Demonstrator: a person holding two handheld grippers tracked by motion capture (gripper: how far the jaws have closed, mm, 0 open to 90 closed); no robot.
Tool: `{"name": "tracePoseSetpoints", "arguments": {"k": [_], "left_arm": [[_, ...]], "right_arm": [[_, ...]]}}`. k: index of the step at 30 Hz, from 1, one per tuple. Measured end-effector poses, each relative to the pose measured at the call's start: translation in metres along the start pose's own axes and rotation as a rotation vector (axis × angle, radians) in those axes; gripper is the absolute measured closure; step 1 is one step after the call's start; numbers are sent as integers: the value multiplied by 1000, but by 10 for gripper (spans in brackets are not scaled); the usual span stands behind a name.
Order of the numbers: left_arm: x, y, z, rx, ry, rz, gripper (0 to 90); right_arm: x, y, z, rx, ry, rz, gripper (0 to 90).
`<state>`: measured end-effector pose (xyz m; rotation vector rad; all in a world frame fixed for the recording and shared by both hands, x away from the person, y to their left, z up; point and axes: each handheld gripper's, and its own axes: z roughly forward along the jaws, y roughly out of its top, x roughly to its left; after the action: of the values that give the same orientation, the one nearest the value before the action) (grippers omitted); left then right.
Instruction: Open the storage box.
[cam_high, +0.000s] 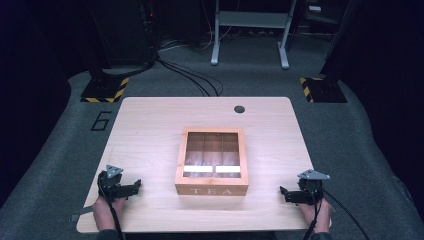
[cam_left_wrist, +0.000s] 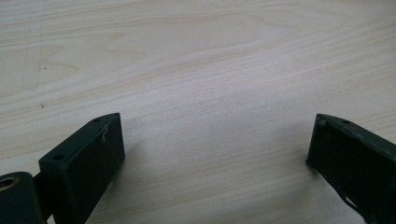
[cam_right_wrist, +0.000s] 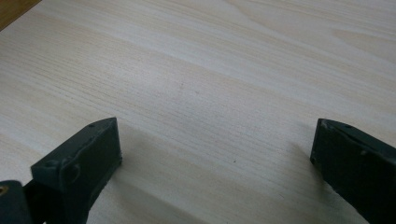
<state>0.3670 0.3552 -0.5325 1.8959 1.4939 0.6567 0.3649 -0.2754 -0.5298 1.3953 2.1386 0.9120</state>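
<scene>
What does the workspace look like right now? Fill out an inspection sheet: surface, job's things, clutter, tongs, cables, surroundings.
Surface: light wooden table, bare around the box; a dark round hole near its far edge.
Job's things: wooden tea box marked TEA at the table's middle, glass lid shut, dividers visible through it.
Clutter: nothing seen.
Tongs: left tongs and right tongs rest at the near corners, each held in a hand, jaws wide apart, nothing between them.
Cables: one trails from each of the tongs off the near edge; more black cables on the floor beyond.
Surroundings: grey carpet, hazard-striped stand bases, a grey metal frame behind.
</scene>
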Motion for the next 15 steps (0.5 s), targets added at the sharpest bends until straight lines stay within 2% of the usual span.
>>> {"name": "tracePoseSetpoints", "arguments": {"k": [7, 15], "left_arm": [[0, 0, 0, 0, -1, -1, 36], [0, 0, 0, 0, -1, -1, 36]], "right_arm": [[1, 0, -1, 4, -2, 12, 13], [-1, 0, -1, -2, 1, 2, 26]]}}
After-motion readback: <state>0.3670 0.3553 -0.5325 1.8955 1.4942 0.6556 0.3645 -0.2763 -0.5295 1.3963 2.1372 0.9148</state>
